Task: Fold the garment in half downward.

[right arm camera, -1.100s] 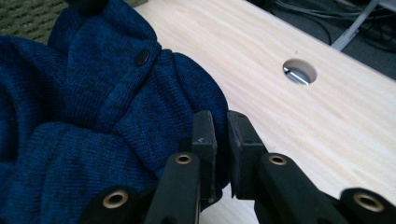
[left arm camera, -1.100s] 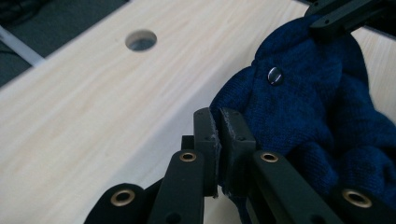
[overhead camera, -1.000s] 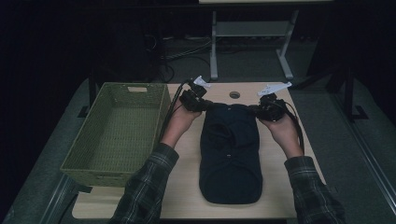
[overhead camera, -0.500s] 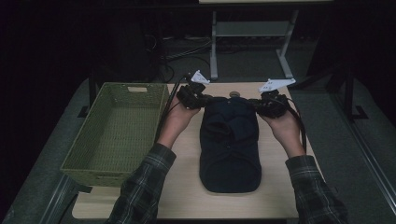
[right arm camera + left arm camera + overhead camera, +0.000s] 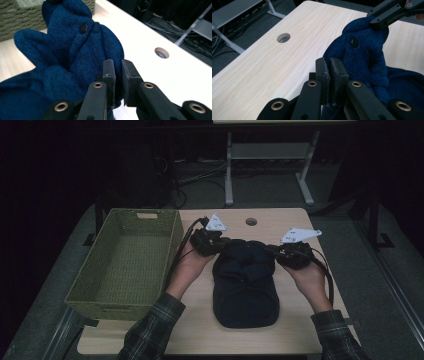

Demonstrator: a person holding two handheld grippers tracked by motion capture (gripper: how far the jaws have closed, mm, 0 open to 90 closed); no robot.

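A dark blue knit cap (image 5: 245, 290) lies on the light wooden table (image 5: 300, 325), its far part bunched up and lifted. My left gripper (image 5: 220, 244) pinches the cap's far left edge and my right gripper (image 5: 275, 251) its far right edge. In the left gripper view the jaws (image 5: 329, 60) stand almost together with blue knit (image 5: 367, 55) caught low between them; a black button (image 5: 354, 42) shows on the raised fold, and the right gripper (image 5: 374, 20) grips it at the top right. In the right gripper view the jaws (image 5: 117, 61) clamp the cap (image 5: 75, 50) below its button (image 5: 83, 28).
A green woven basket (image 5: 115, 307) stands on the table's left side, close to the left forearm. A round cable hole (image 5: 251, 221) sits in the tabletop beyond the cap. Black cables trail from both grippers. A metal stand (image 5: 229, 175) and floor cables lie beyond the table.
Both grippers first drew the cap away from the person, then came back toward the person with its far edge. The cap now looks shorter and bunched at the far end.
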